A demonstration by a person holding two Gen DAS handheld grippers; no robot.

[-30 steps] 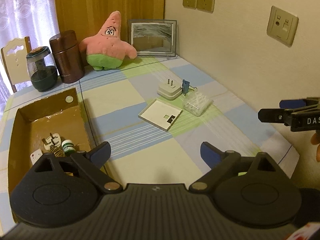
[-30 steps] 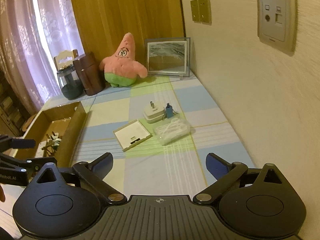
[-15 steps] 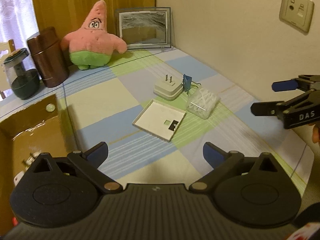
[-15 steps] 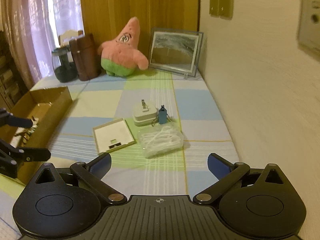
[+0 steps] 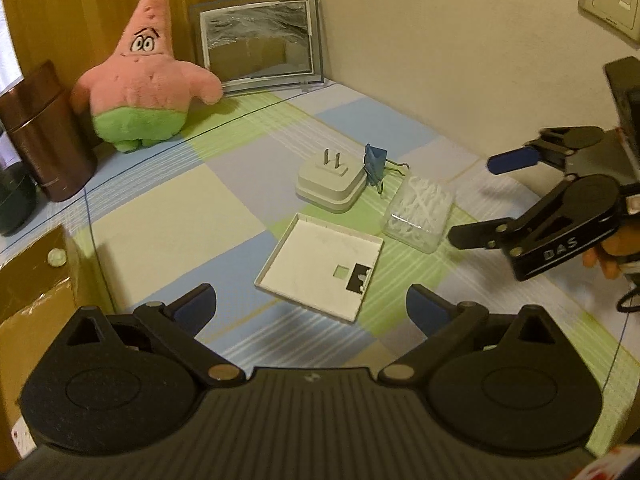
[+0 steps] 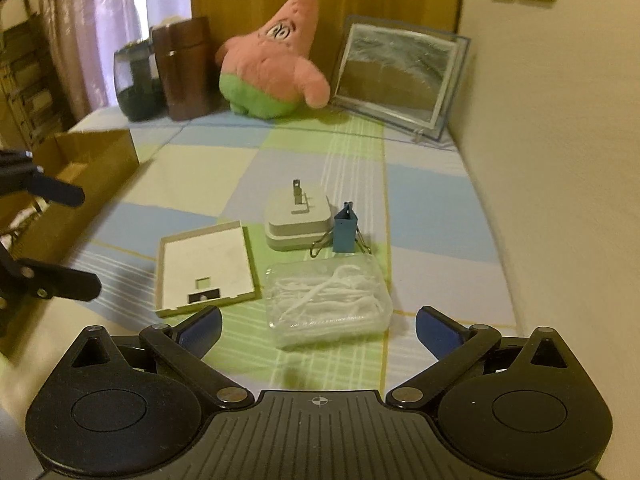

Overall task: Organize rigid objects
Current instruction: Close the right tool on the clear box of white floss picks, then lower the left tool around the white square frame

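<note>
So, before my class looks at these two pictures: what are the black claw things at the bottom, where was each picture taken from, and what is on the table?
There is no robot. A person holds a two-finger gripper in each hand, and each gripper carries a camera that looks forward along its fingers. One picture comes from the left gripper, the other from the right gripper. Each also shows in the other's picture, at the side. Both are open and hold nothing. On the checked tablecloth lie a white plug adapter, a blue binder clip, a clear box of floss picks and a flat white tray. At the back stand a pink plush star, a picture frame and a brown canister. A cardboard box sits to the left.
</note>
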